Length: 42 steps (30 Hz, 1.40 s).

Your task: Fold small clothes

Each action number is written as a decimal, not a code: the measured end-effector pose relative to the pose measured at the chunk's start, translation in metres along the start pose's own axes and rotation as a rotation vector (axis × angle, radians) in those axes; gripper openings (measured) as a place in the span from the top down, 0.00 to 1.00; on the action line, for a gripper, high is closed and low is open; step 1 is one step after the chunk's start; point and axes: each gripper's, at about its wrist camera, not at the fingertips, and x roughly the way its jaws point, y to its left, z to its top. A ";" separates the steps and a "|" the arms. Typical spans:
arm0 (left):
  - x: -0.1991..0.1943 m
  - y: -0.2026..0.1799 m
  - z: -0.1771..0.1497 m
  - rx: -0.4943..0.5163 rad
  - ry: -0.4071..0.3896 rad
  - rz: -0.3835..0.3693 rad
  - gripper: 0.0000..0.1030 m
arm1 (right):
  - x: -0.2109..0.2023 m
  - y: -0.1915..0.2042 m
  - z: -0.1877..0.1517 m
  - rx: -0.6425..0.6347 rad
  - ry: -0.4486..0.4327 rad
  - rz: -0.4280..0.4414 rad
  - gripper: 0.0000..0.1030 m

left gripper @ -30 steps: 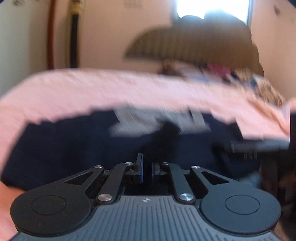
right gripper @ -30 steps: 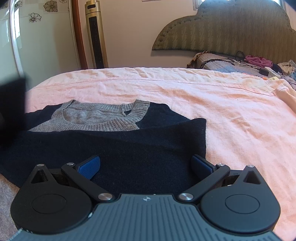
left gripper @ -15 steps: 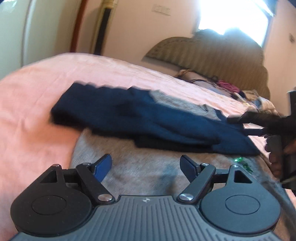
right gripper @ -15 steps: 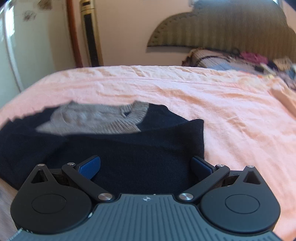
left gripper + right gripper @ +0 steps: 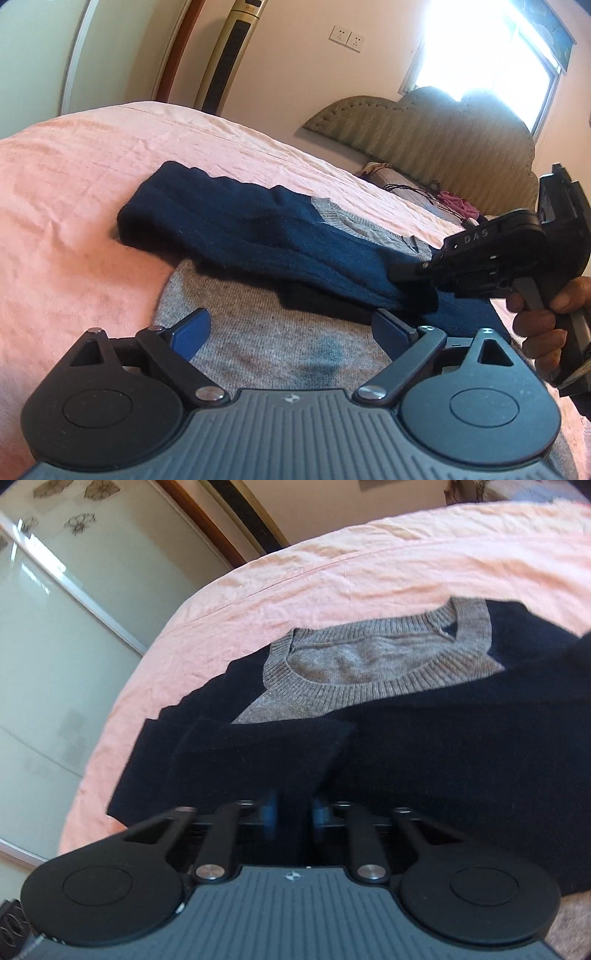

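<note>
A small sweater with a grey body, navy sleeves and a grey ribbed collar lies on the pink bed sheet. Both navy sleeves are folded across the chest. My left gripper is open and empty, low over the grey hem part. My right gripper is shut on the navy sleeve fabric near the sleeve's end. In the left wrist view the right gripper sits on the right end of the navy fold.
A padded green headboard with loose clothes and cables stands at the far end of the bed. A tall tower fan and a sliding wardrobe door stand beside the bed. The sheet edge drops off at the left.
My left gripper opened, let go of the navy sleeve and drew back to the grey hem. My right gripper went from open to shut on the navy sleeve and tilted.
</note>
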 end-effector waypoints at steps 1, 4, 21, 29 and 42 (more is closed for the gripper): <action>0.001 0.000 0.000 -0.001 0.000 -0.001 0.08 | -0.003 0.002 0.001 -0.012 -0.014 0.001 0.88; -0.001 0.001 0.000 -0.004 -0.001 -0.004 0.08 | -0.030 0.004 0.011 -0.066 -0.107 0.041 0.89; 0.003 -0.033 0.026 0.136 -0.004 -0.019 0.05 | -0.099 -0.100 0.002 0.036 -0.340 -0.261 0.37; 0.125 -0.064 0.070 0.254 0.146 0.141 0.05 | -0.055 -0.068 0.017 -0.119 -0.335 -0.279 0.37; 0.071 -0.066 0.049 0.266 0.161 0.076 0.00 | -0.055 -0.053 -0.021 -0.194 -0.339 -0.339 0.26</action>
